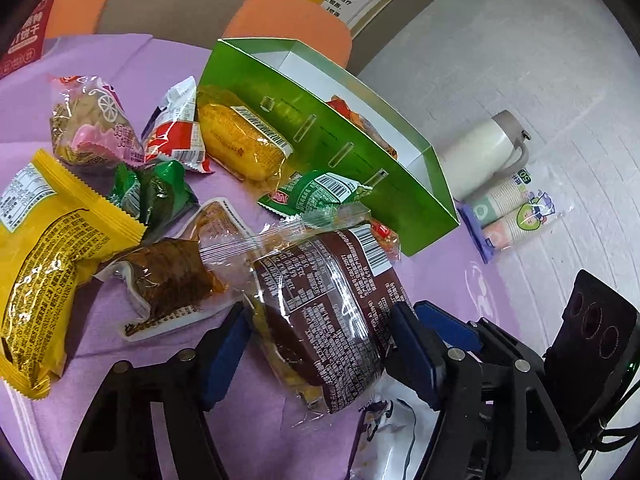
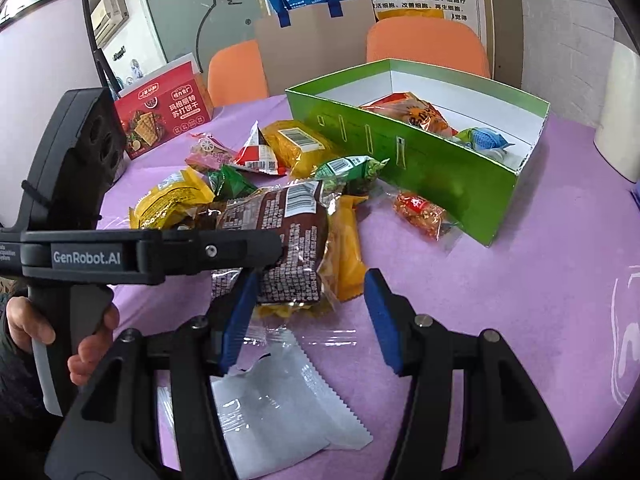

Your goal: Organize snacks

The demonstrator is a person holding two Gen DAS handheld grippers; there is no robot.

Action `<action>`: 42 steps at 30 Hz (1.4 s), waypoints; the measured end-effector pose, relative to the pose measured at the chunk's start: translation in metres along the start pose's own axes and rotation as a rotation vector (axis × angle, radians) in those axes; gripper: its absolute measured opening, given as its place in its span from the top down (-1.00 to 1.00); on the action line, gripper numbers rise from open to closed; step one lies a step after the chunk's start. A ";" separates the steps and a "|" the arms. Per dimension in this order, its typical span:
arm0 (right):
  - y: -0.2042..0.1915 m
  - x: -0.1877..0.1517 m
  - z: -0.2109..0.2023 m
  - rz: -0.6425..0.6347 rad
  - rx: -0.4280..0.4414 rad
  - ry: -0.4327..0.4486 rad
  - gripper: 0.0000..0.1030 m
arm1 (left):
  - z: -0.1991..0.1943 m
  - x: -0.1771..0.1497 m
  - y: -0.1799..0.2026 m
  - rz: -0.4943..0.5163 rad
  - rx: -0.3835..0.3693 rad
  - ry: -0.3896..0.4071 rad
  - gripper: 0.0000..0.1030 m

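Note:
My left gripper [image 1: 320,316] is shut on a brown snack packet [image 1: 332,280], one blue pad on each side. From the right wrist view the same gripper [image 2: 256,256] comes in from the left, with the packet [image 2: 288,232] over the snack pile. My right gripper [image 2: 310,320] stands open just in front of that pile, above a torn silver wrapper [image 2: 280,396]. The open green box [image 2: 440,168] behind holds an orange packet [image 2: 416,116] and a blue candy [image 2: 484,138]. Loose on the purple cloth are a yellow packet [image 1: 44,264], a corn pack [image 1: 240,140] and green packets [image 1: 156,196].
A red candy [image 2: 420,210] lies against the green box's front wall. A red biscuit box [image 2: 164,116] stands at the back left, orange chairs [image 2: 428,44] behind the table. Off the right table edge are a white flask [image 1: 484,152] and packed paper cups [image 1: 516,212]. A hand [image 2: 88,344] holds the left gripper's handle.

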State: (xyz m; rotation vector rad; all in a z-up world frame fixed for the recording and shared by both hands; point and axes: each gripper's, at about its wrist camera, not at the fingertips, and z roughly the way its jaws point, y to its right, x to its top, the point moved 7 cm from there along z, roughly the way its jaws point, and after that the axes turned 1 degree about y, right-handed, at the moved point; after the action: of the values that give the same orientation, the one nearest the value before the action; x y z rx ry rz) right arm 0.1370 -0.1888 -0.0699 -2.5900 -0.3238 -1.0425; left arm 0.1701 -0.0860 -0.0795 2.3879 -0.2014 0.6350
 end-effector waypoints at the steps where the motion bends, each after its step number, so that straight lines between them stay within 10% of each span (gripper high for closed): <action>1: -0.001 0.000 0.001 0.001 0.006 0.000 -0.11 | -0.001 0.000 -0.001 -0.004 -0.001 0.000 -0.28; 13: -0.005 0.020 -0.021 0.006 -0.002 0.052 0.55 | -0.030 0.011 0.025 0.025 -0.048 0.060 0.17; 26: 0.035 0.115 -0.049 0.009 -0.103 0.242 0.55 | -0.035 0.120 0.099 0.185 -0.061 0.162 0.19; 40: 0.091 0.161 0.033 0.120 -0.096 0.188 0.52 | 0.047 0.193 0.060 0.147 -0.001 0.099 0.19; 42: 0.095 0.159 0.047 0.089 -0.149 0.152 0.37 | 0.057 0.195 0.050 0.130 0.016 0.078 -0.08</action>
State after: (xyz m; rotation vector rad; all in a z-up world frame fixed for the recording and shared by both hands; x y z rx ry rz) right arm 0.3098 -0.2450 -0.0106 -2.6061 -0.0956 -1.2653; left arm 0.3476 -0.1572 0.0055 2.3747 -0.3205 0.7914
